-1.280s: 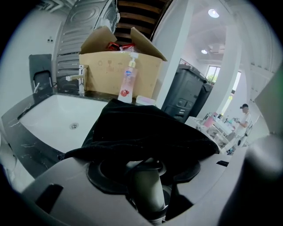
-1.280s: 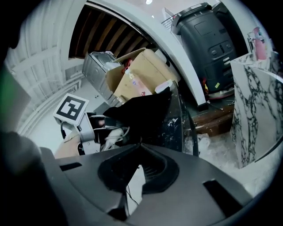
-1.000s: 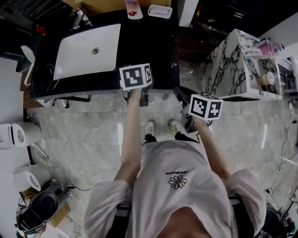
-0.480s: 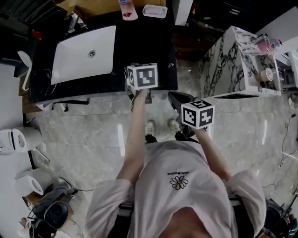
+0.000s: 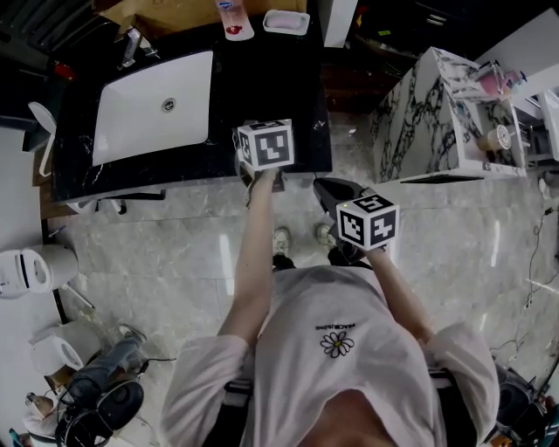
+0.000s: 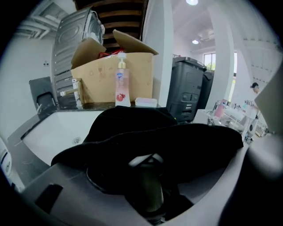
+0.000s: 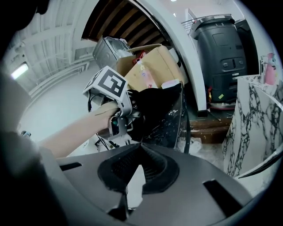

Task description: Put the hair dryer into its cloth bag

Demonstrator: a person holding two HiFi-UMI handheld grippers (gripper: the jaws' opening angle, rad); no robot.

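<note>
Sink (image 5: 153,109) left in counter (image 5: 271,83); bottle (image 6: 121,84), box (image 6: 99,77) behind; cloth bag (image 6: 146,132) before.

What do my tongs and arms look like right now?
Left tongs and right tongs are grey plastic; the right's pads are black and ribbed. Left cube and right cube are white with black square markers. Arms bare below short white sleeves.

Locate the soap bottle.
Head view, top centre: the soap bottle stands at the back of the black counter, between the white sink and the pink dish.
</note>
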